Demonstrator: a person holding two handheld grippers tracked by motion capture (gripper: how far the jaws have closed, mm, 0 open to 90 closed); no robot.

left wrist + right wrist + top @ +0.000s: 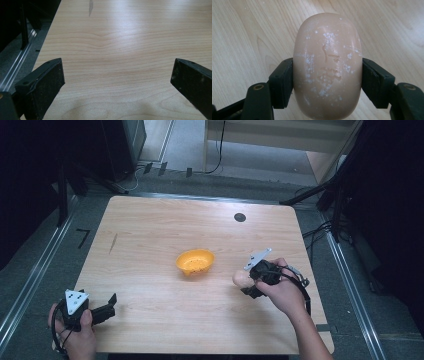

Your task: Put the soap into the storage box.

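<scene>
One bar of soap is clamped between the jaws of the right gripper, right of one orange bowl on the table; the left gripper is held wide open, empty.

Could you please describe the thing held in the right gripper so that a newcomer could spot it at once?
Start at the wooden table and find the orange bowl near its middle. Just right of it, the right gripper clamps a pale peach, rounded oval bar, probably soap. Its smooth surface flecked with white sets it apart from the bright bowl.

Left gripper jaws wide apart; right gripper clamped, loaded.
</scene>
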